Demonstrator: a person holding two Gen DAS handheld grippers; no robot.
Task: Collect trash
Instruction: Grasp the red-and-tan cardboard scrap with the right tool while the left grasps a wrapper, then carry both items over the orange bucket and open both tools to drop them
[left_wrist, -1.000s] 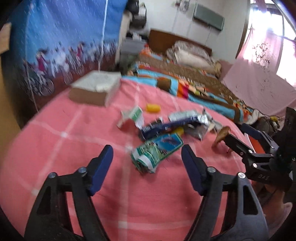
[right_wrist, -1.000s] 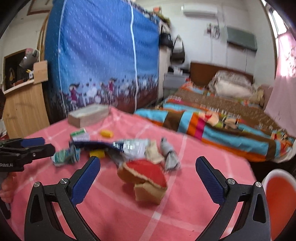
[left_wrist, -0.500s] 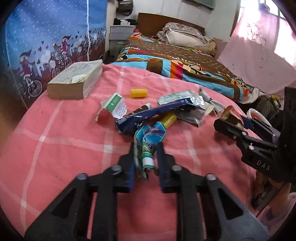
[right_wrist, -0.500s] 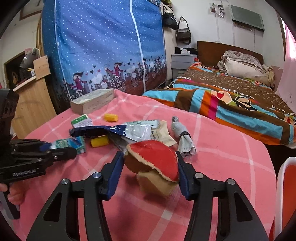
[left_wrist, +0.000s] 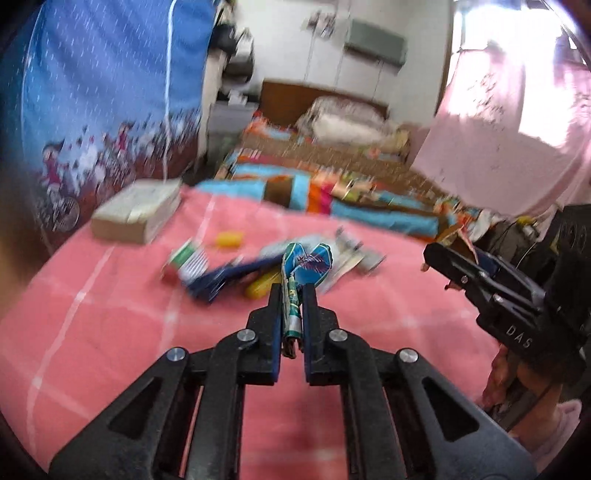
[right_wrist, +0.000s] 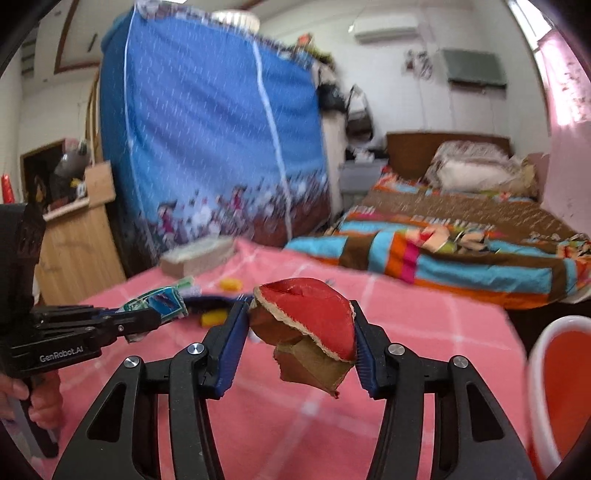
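My left gripper (left_wrist: 292, 291) is shut on a crumpled blue-green wrapper (left_wrist: 306, 263), held just above the pink checked tablecloth (left_wrist: 110, 332). My right gripper (right_wrist: 301, 314) is shut on a torn piece of red and brown cardboard (right_wrist: 310, 314), also lifted off the cloth. More trash lies on the table: a dark blue foil wrapper (left_wrist: 221, 280), a green and white packet (left_wrist: 186, 258), a small yellow piece (left_wrist: 229, 239), a yellow tube (left_wrist: 260, 288) and silvery wrappers (left_wrist: 351, 254). In the right wrist view the left gripper (right_wrist: 147, 317) with the blue-green wrapper (right_wrist: 159, 301) shows at left.
A thick book (left_wrist: 138, 212) lies at the table's far left corner. A red and white bin (right_wrist: 561, 387) stands at the right beside the table. Behind are a blue fabric wardrobe (right_wrist: 207, 147), a bed with a striped blanket (right_wrist: 461, 251) and a pink curtain (left_wrist: 517, 140).
Both grippers were open a second ago; each closed on its piece, the left on the wrapper, the right on the cardboard. Since then both have lifted their pieces off the cloth.
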